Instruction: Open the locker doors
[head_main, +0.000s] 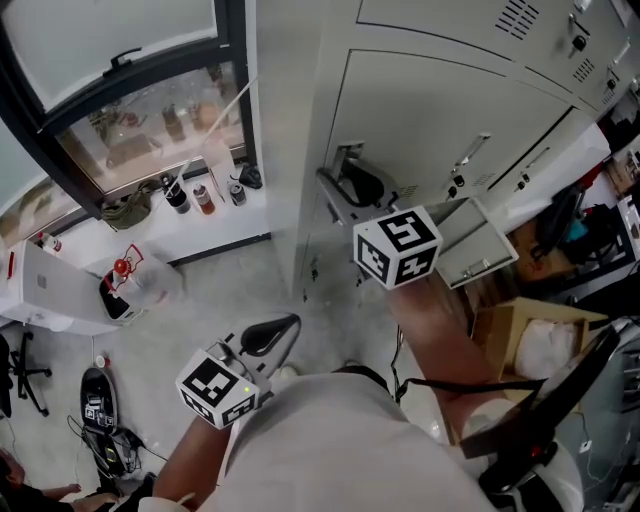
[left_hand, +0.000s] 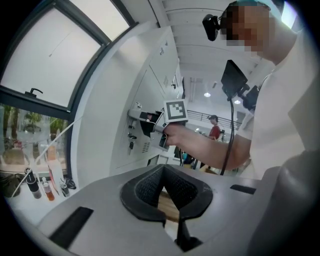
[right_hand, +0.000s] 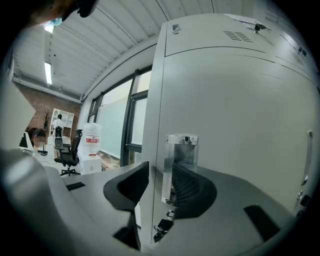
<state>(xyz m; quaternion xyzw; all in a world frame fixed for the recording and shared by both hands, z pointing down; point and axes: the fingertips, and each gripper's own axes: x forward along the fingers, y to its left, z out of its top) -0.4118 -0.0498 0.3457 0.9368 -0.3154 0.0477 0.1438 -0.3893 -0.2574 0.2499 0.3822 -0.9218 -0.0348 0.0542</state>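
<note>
Two tools, right hand-held gripper (right_hand: 160, 172) parted around locker handle (right_hand: 181, 150), left hand-held gripper (left_hand: 162, 170) closed.

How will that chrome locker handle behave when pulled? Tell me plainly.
The handle looks like rigid polished metal, so it likely won't flex but may be slippery between the right gripper's open jaws. The door looks like thin sheet steel, so it probably swings easily.

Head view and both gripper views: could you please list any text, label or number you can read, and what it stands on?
No text can be read in any view.
White jug: red label, too blurred to read.
Bottles: labels too small to read.
White bag: red print, illegible.
</note>
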